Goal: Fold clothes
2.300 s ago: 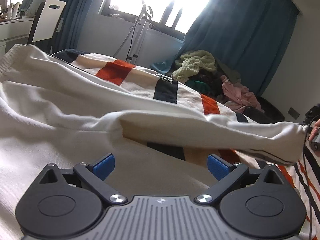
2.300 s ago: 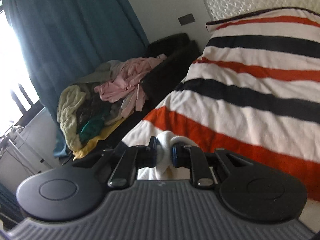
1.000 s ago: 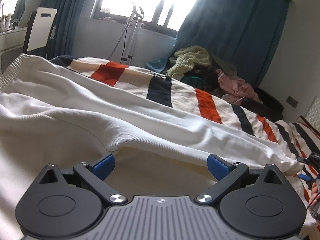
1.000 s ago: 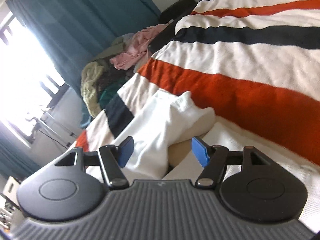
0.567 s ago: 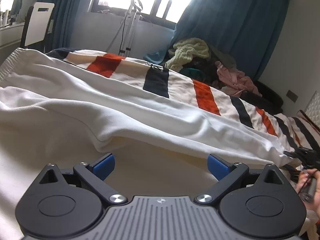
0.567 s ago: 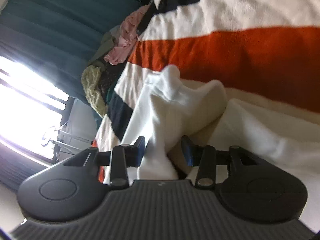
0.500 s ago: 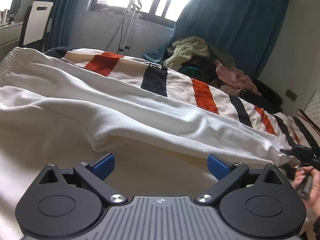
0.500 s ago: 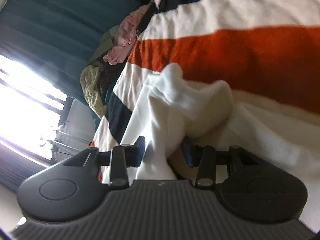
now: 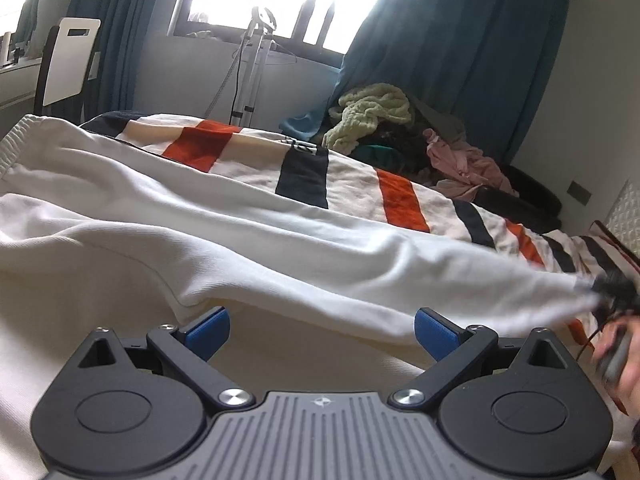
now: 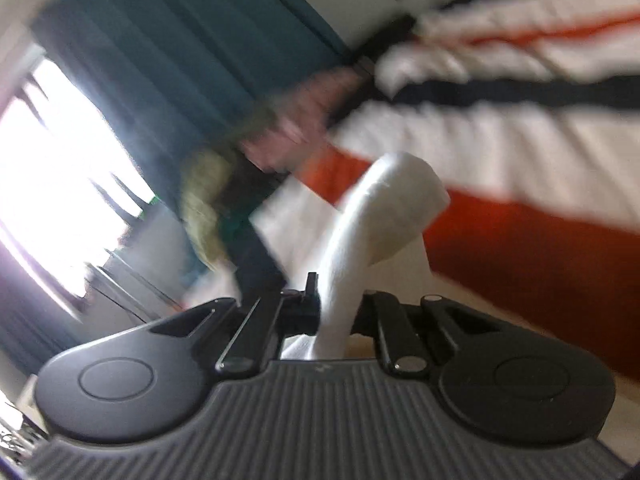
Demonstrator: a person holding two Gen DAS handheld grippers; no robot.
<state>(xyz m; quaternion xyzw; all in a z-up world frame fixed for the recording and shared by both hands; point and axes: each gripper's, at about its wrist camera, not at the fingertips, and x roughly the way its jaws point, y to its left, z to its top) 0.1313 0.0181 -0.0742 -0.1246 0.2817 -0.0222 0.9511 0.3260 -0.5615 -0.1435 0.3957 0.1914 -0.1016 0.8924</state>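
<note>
White trousers (image 9: 168, 216) lie spread over the striped bed; their elastic waistband (image 9: 12, 142) is at the far left. My left gripper (image 9: 322, 326) is open and empty, low over the cloth near the crotch fold. One trouser leg (image 9: 460, 280) stretches right to my right gripper (image 9: 612, 290), blurred at the right edge. In the right wrist view my right gripper (image 10: 338, 312) is shut on the leg's cuff (image 10: 384, 208), which stands up between the fingers. That view is motion-blurred.
The bed has a white, orange and navy striped cover (image 9: 308, 172). A pile of clothes (image 9: 400, 128) sits beyond the bed by blue curtains (image 9: 460, 52). A garment steamer stand (image 9: 252, 68) and a chair (image 9: 68, 64) are under the window. A headboard (image 9: 624, 216) is at right.
My right gripper let go of the cuff, opened, then closed on it again and is now lifting it quickly. The trouser leg has risen off the bed. My left gripper stayed open and nearly still.
</note>
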